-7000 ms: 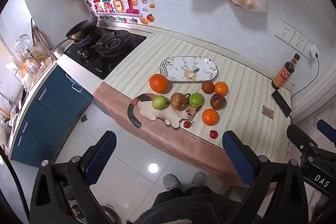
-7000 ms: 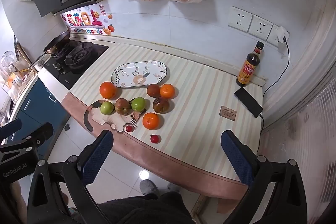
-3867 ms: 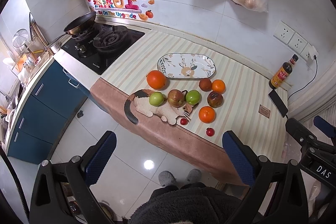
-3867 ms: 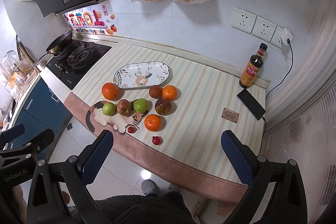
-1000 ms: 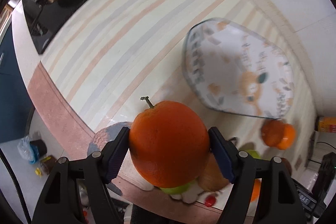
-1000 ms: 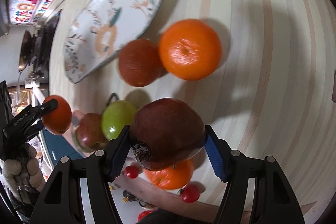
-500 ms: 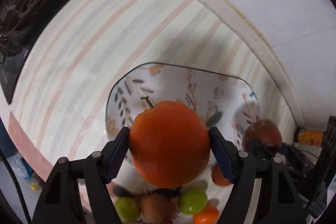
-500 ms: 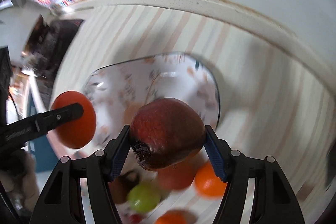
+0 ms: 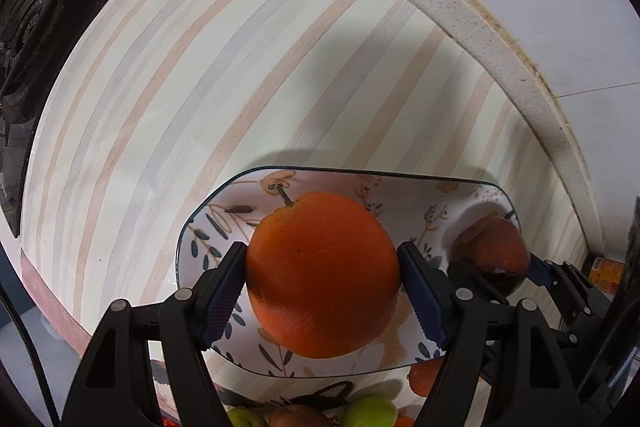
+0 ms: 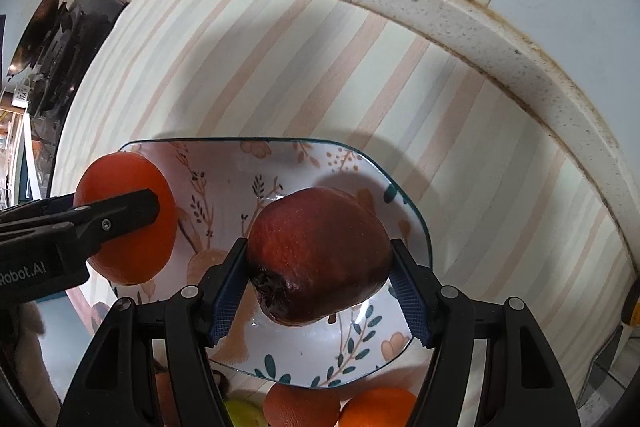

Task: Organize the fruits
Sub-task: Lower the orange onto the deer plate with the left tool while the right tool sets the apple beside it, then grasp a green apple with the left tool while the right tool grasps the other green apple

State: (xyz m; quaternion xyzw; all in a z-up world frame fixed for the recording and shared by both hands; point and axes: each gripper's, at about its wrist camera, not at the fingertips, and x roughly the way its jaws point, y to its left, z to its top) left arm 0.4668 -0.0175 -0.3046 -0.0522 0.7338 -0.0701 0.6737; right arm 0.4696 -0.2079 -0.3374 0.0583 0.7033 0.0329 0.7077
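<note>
My left gripper (image 9: 322,291) is shut on a large orange (image 9: 320,275) with a short stem and holds it over the left part of the oval patterned plate (image 9: 400,187). My right gripper (image 10: 318,277) is shut on a dark red apple (image 10: 316,259) over the right part of the same plate (image 10: 224,155). In the right wrist view the orange (image 10: 128,179) and the left gripper's finger show at the left. In the left wrist view the apple (image 9: 492,251) shows at the right.
The plate sits on a striped counter mat (image 9: 200,67). A stove (image 9: 36,19) lies at the far left, and a raised counter ledge (image 10: 440,11) and the wall lie behind. Green apples (image 9: 368,413) and oranges (image 10: 376,407) lie near the plate's front edge.
Both grippers have come lower and closer over the plate with their fruit still held. The plate now fills more of both views.
</note>
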